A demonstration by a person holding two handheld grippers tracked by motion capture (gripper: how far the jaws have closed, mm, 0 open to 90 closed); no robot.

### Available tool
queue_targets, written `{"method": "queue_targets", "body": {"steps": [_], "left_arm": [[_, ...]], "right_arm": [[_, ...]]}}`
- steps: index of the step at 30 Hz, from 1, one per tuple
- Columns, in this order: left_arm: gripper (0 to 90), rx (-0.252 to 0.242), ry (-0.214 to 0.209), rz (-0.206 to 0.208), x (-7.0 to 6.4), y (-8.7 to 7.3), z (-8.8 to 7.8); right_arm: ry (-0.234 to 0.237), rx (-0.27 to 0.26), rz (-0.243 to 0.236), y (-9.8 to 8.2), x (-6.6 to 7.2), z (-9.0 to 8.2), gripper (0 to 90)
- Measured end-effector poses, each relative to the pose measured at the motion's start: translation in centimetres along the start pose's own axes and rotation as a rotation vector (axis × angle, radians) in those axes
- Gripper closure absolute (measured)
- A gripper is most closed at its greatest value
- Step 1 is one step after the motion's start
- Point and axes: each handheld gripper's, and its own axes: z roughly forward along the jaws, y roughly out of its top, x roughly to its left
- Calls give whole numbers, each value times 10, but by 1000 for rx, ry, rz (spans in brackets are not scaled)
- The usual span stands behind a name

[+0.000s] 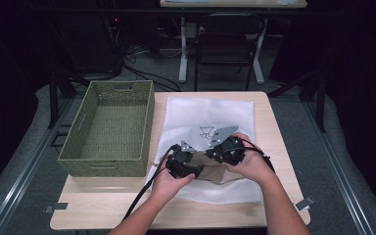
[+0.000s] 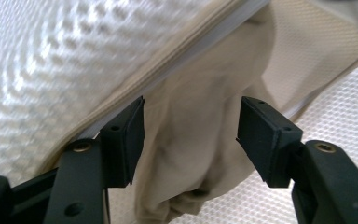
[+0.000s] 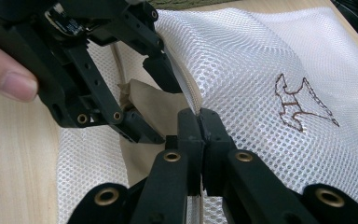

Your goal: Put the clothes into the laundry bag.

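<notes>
Holding white mesh bag (image 3: 265, 60) open, mid-table (image 1: 274, 122).
Right hand-held gripper (image 3: 199, 122) pinched shut on the bag's zipper edge; left hand-held gripper (image 2: 190, 135) jaws apart, beige cloth (image 2: 200, 140) between them, not pressed. Green woven basket (image 1: 108, 128) sits left.

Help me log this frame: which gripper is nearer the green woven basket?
Left. The left gripper is over the white mesh bag's near left corner, just right of the basket. The right gripper sits farther right, shut on the bag's edge.
</notes>
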Motion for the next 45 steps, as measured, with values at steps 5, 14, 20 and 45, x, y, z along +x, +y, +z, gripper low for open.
{"method": "queue_targets", "body": {"steps": [5,14,20,45], "left_arm": [[406,39,-21,-7,7,-8,9],[667,57,-41,-16,10,-12,20],[778,34,-40,-32,9,-9,16],[810,4,-9,-92,15,18,25]], "right_arm": [[1,6,-8,0,1,2,890],[2,7,-5,0,2,2,890],[6,10,-10,0,2,3,890],[10,-1,-26,3,6,3,890]]}}
